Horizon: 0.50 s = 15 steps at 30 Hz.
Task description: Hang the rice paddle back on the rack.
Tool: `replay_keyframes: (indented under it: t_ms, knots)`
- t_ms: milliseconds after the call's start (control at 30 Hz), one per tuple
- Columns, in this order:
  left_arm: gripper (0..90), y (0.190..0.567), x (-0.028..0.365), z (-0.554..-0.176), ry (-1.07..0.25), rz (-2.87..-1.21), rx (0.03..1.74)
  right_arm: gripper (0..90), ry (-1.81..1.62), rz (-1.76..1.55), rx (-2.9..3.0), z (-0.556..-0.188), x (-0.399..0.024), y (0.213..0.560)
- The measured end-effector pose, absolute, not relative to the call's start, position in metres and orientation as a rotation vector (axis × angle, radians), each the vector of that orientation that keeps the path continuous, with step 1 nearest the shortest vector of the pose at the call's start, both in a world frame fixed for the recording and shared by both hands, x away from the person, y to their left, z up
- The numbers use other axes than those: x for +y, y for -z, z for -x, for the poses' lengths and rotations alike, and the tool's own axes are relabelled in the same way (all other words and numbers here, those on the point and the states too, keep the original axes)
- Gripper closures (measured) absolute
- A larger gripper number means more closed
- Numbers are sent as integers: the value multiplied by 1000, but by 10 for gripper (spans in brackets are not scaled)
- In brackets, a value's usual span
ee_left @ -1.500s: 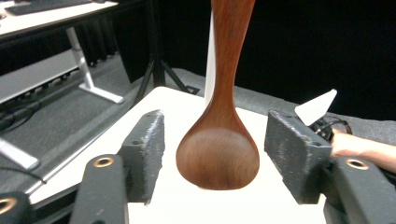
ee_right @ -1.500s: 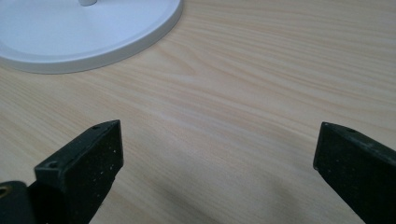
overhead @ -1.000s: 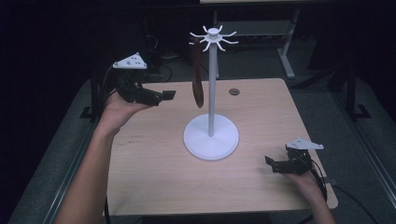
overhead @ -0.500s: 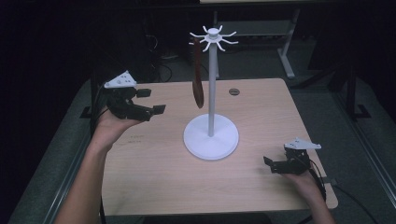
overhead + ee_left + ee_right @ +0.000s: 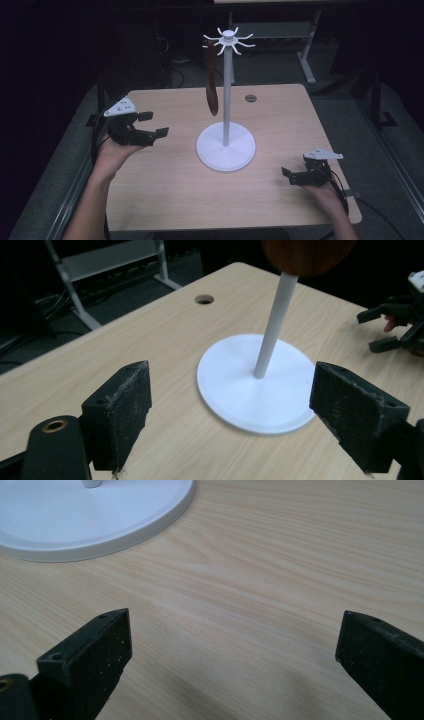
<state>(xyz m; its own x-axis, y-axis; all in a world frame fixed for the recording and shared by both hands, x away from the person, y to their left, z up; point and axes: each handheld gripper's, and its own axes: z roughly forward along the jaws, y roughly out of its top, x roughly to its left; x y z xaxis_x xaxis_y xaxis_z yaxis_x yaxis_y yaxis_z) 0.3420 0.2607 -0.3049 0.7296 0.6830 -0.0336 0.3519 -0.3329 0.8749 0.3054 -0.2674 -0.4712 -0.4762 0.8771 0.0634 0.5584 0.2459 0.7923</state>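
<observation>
Left claw (image 5: pixel 150 125), jaws apart and empty, has drawn back toward the desk's (image 5: pixel 165 190) left edge, leaving the spoon (image 5: pixel 212 80) hung on the stand (image 5: pixel 226 145).

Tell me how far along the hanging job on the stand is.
Done: a brown spoon hangs from a hook on the white stand. In hand: nothing; the left gripper and right gripper are both open and empty, apart from the stand. Left: the other hooks are bare, with nothing else on the table to hang.
</observation>
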Motion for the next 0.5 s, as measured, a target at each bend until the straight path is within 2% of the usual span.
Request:
replay_keyframes:
  t_ms: [500]
  knots:
    - [168,365,279,-317,-416,-1927,874,12,-1110,-1315,2119,-303,-269,470]
